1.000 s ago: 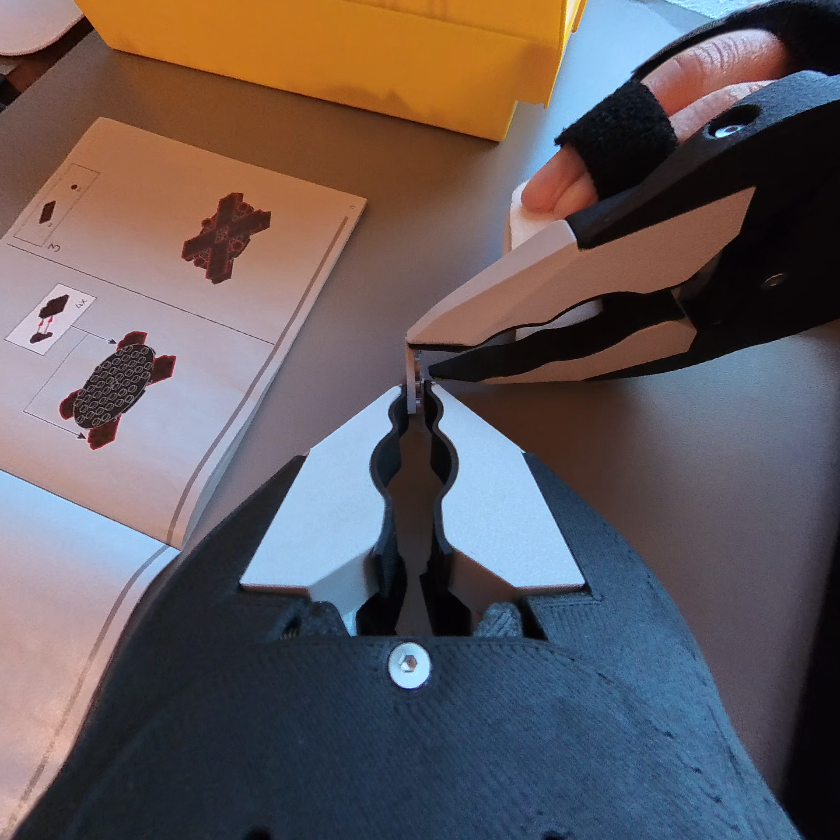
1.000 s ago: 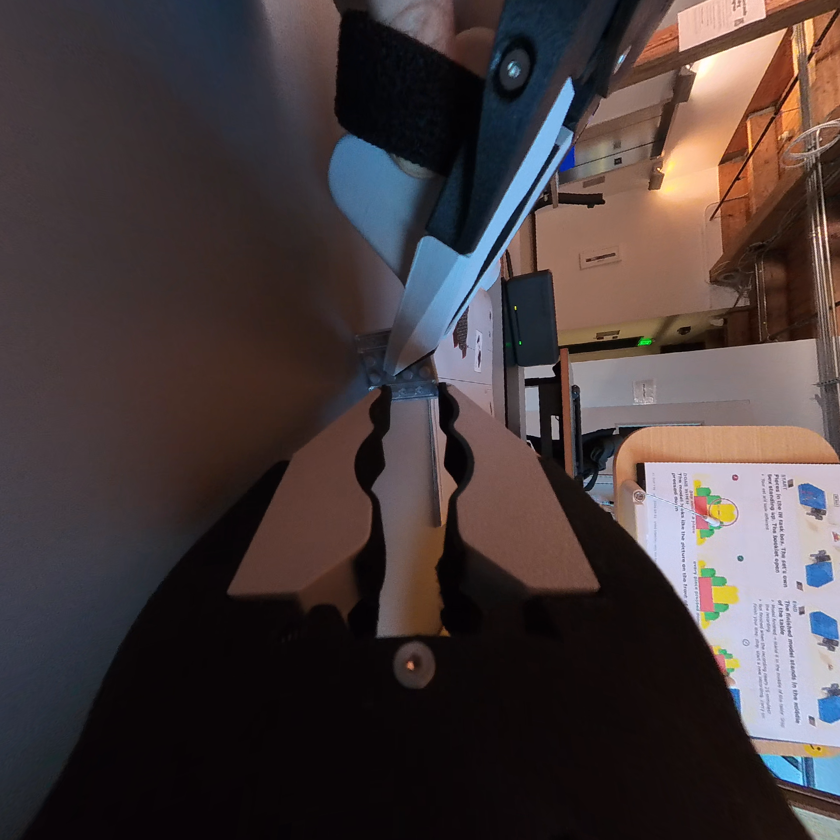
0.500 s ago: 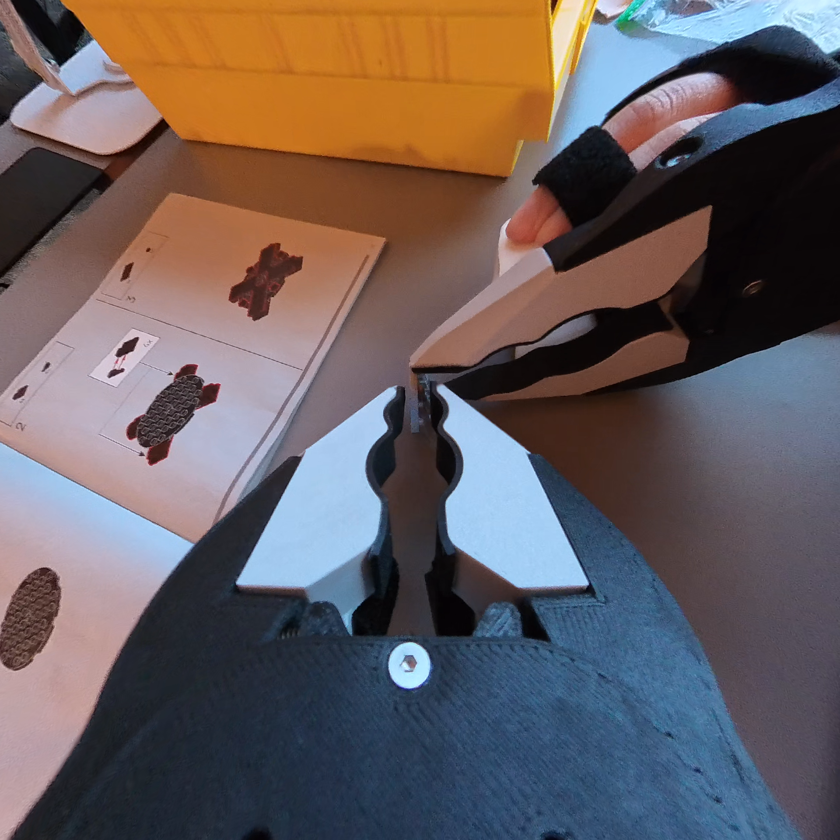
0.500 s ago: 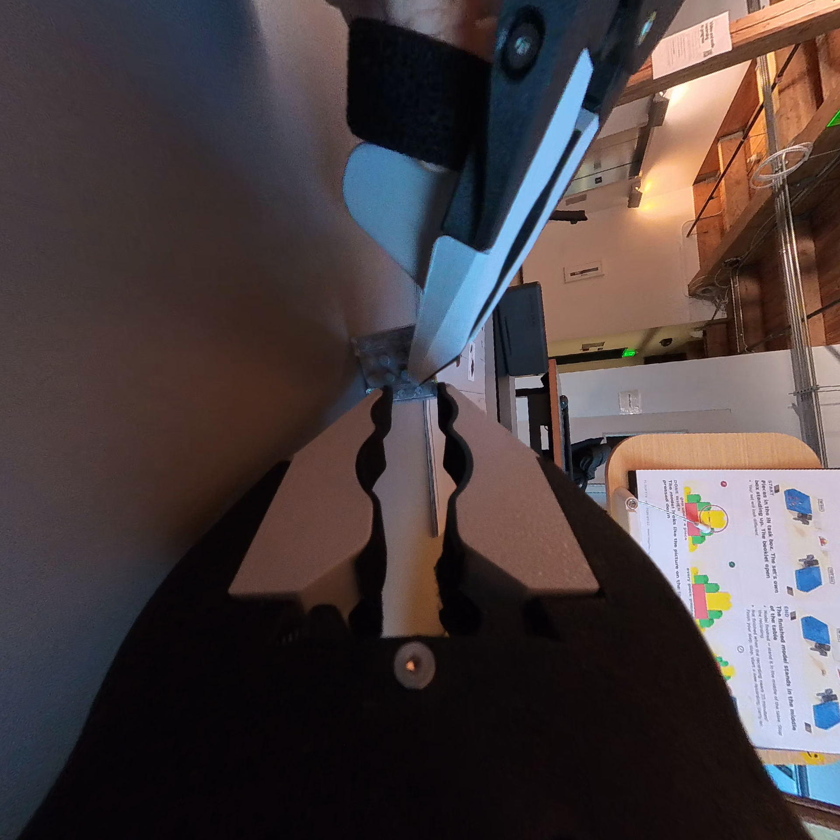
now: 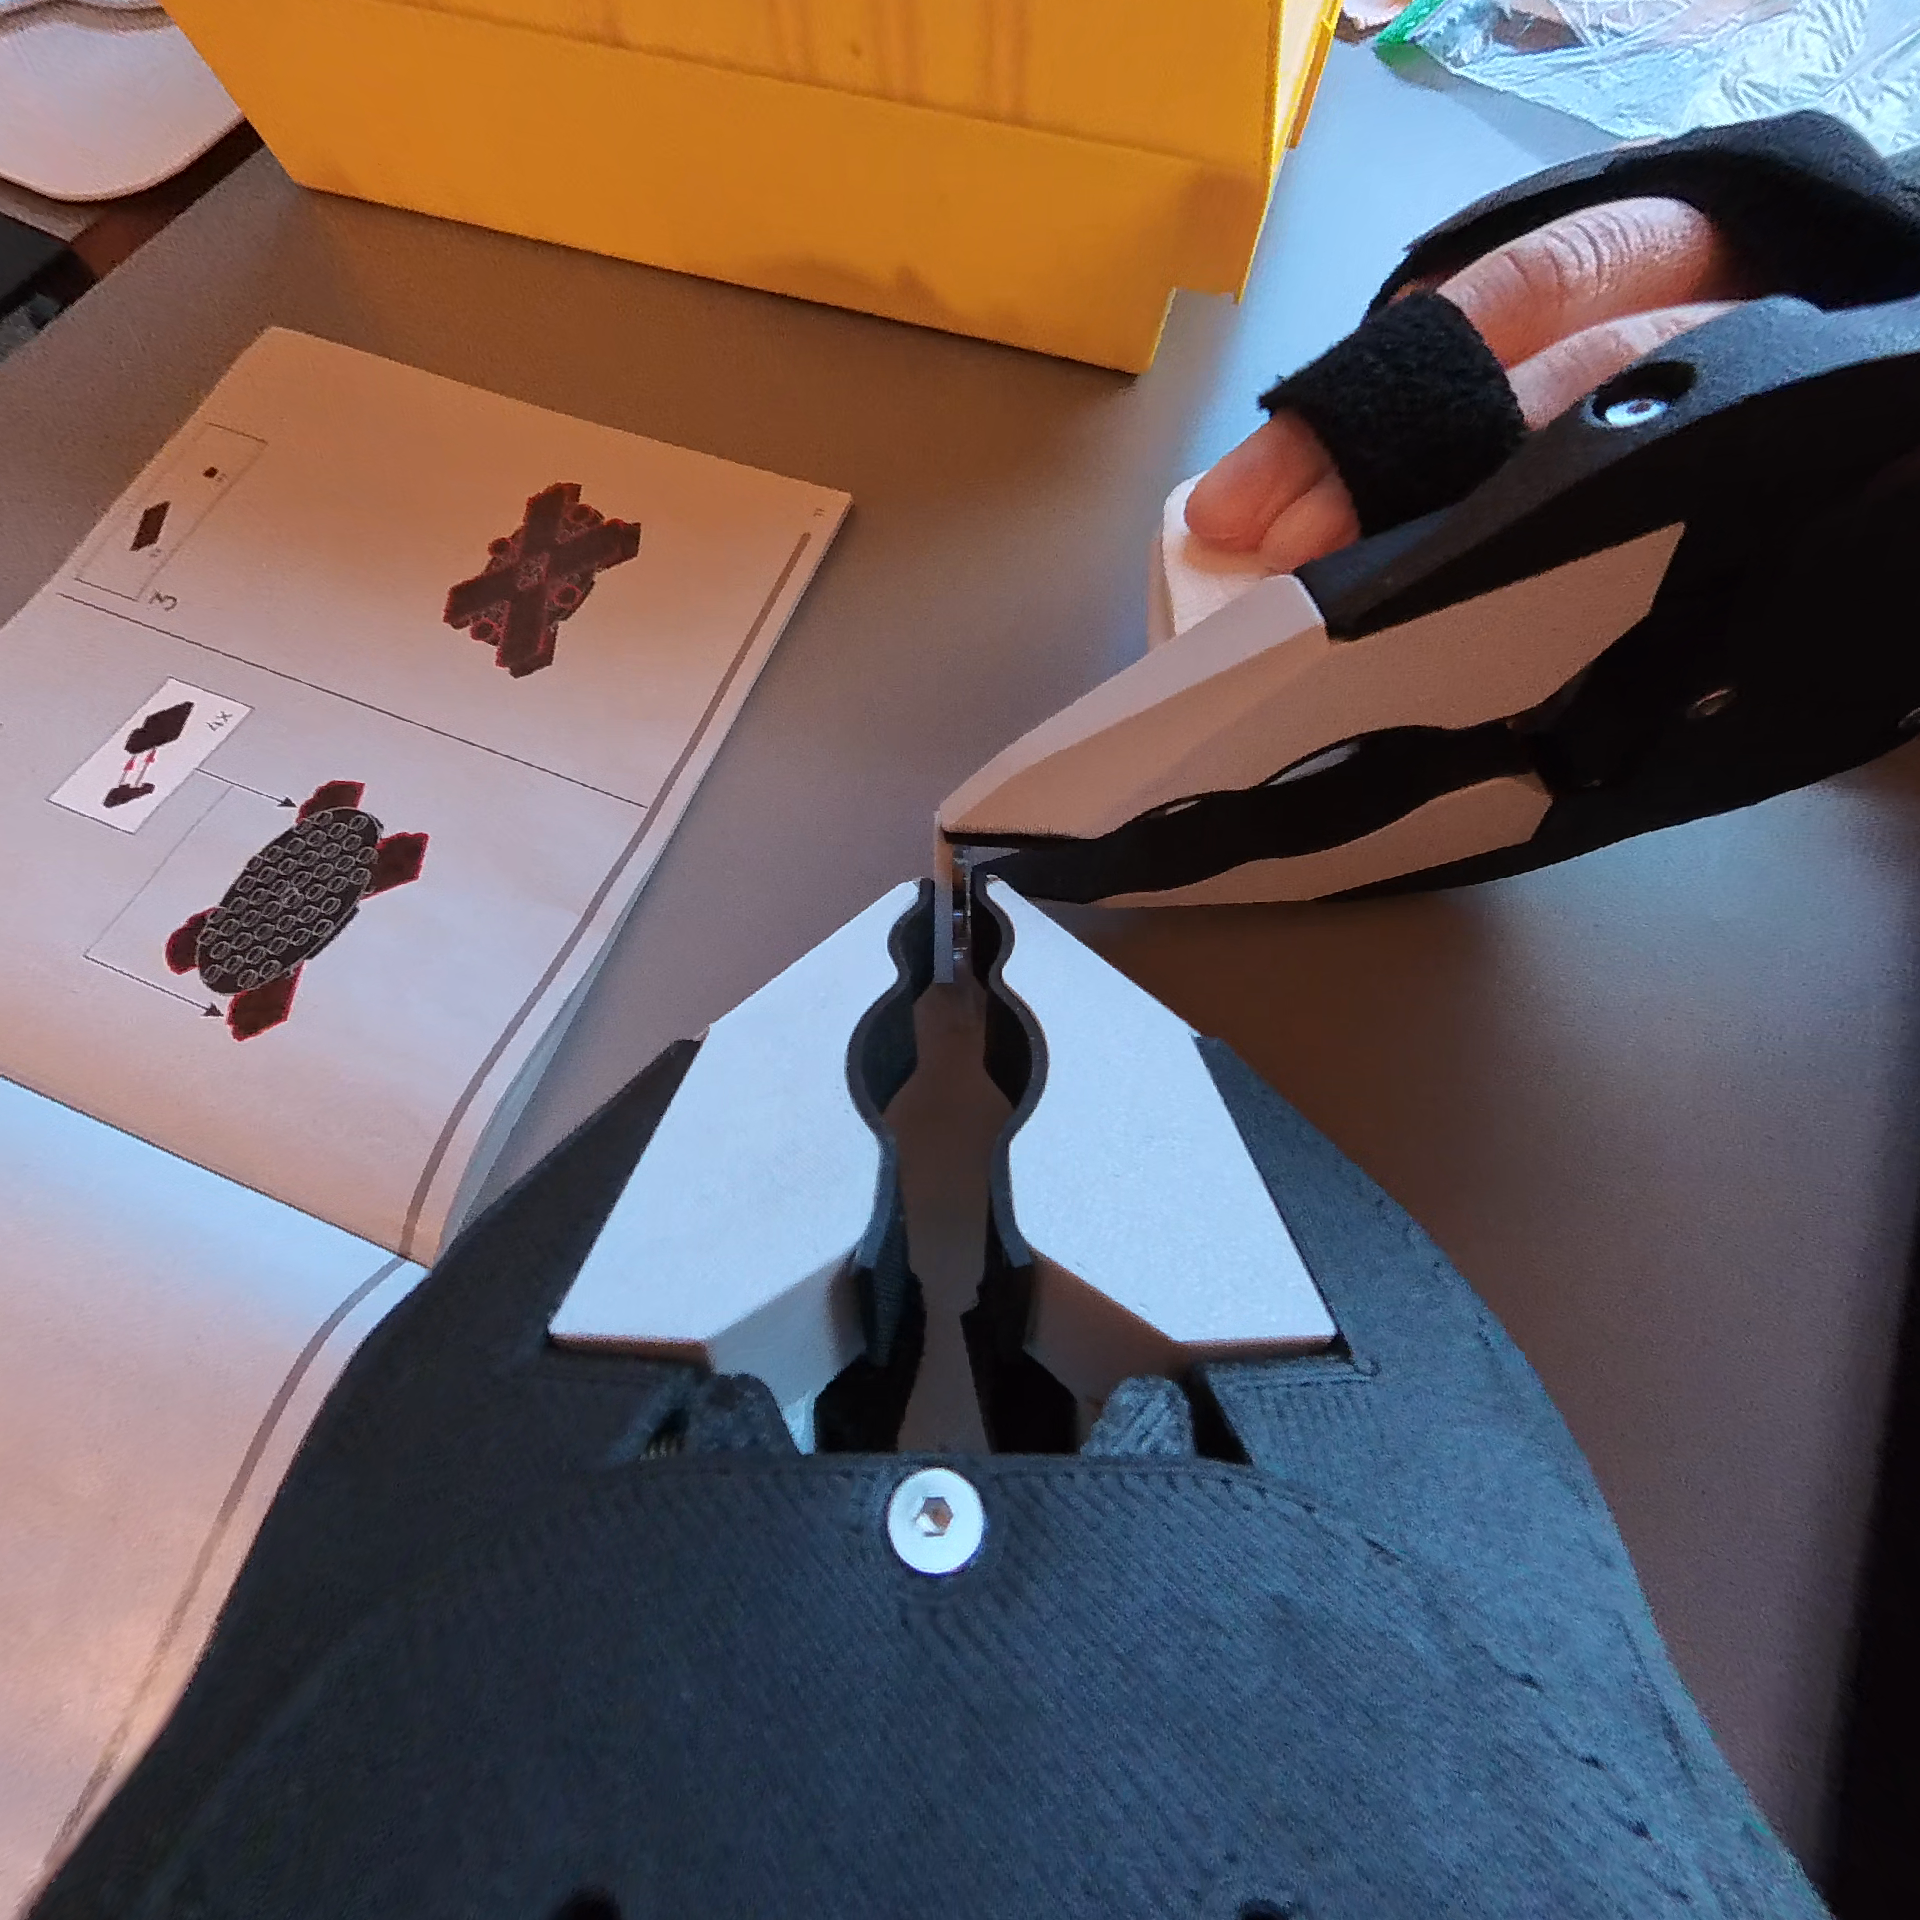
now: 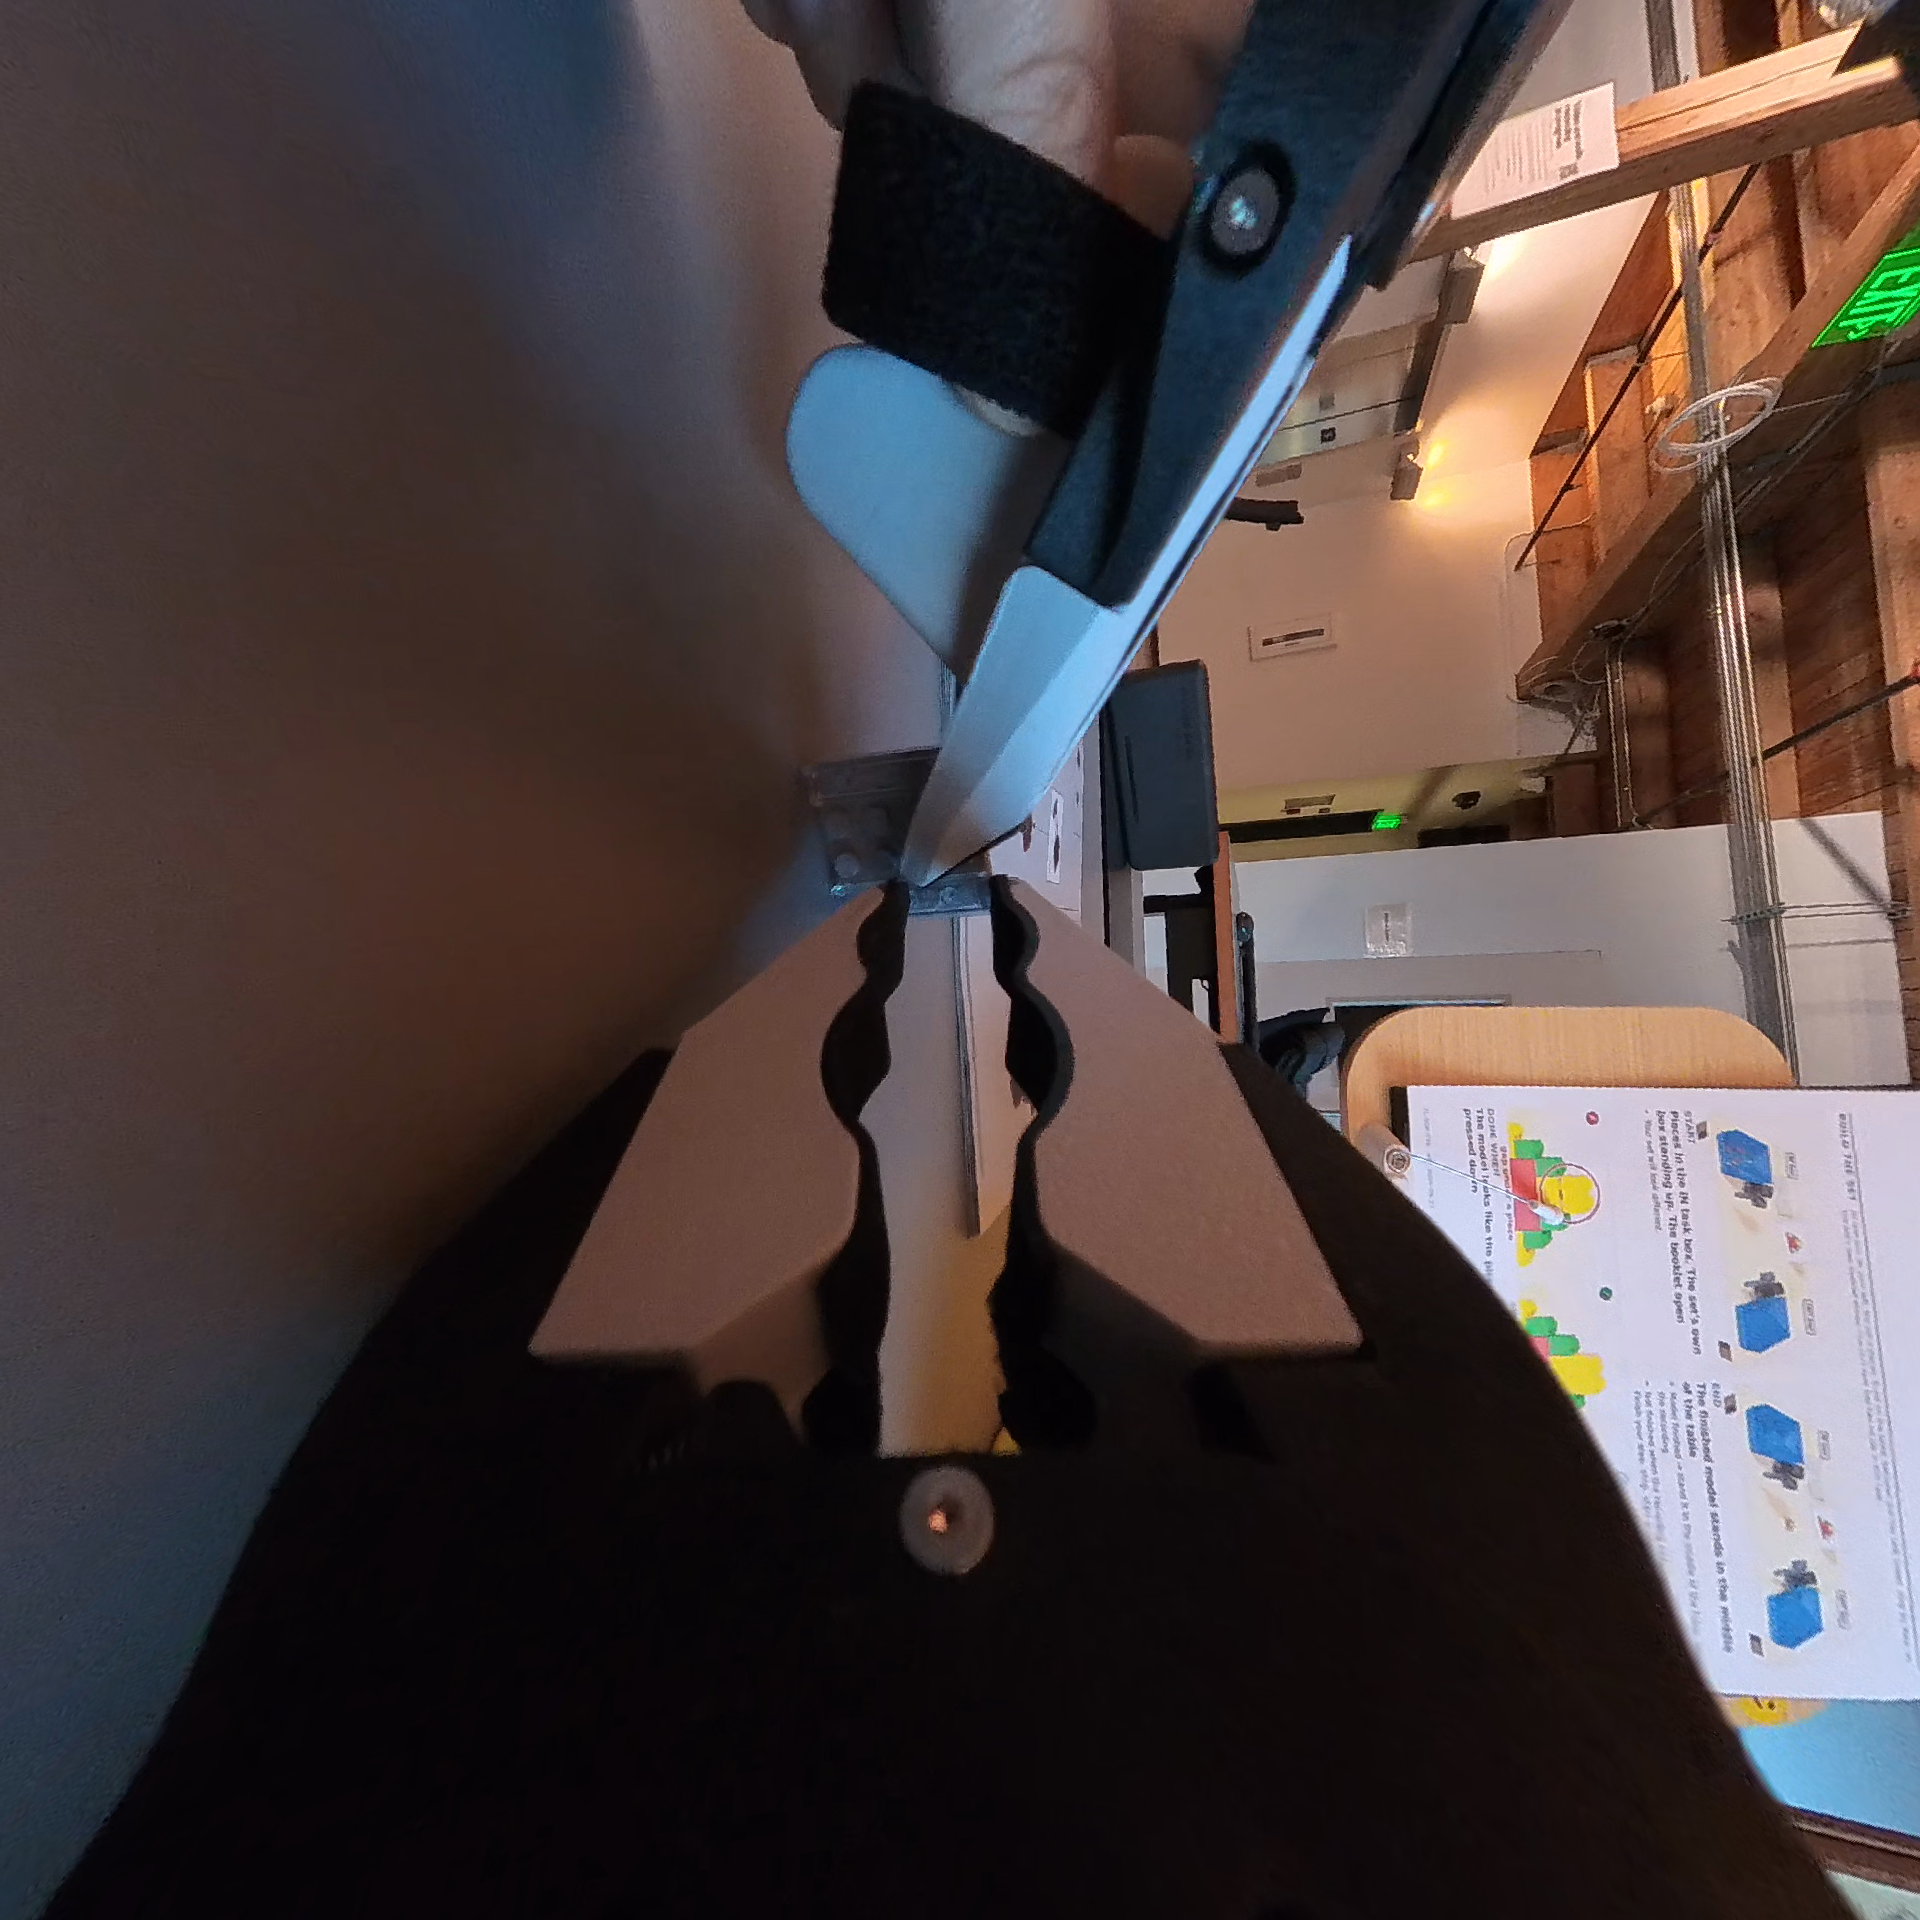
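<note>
Your left gripper (image 5: 954, 902) has its tips pinched on a small thin grey plate (image 5: 951, 935), held on edge between the fingers; only the plate's thickness keeps them apart. Your right gripper (image 5: 961, 844) comes in from 3 o'clock in the left wrist view, tips meeting the left ones at the plate. It is closed on a second small grey studded piece (image 6: 943, 898), clamped across its tips and seen best in the right wrist view. The 2 pieces touch or nearly touch; which one, you cannot tell. Another grey studded plate (image 6: 860, 831) shows just past the tips at 11 o'clock in the right wrist view, partly hidden by the left gripper's finger.

Your right hand (image 5: 1455, 343) wears a black strap across the fingers.

On the grey table (image 5: 1455, 1091), an open instruction booklet (image 5: 436, 748) lies at 9 o'clock from the tips. A yellow box (image 5: 779, 145) stands at 12 o'clock, well apart. Clear plastic wrap (image 5: 1683, 52) lies at 1 o'clock. In the right wrist view a printed colour sheet (image 6: 1662, 1382) sits at 4 o'clock.
</note>
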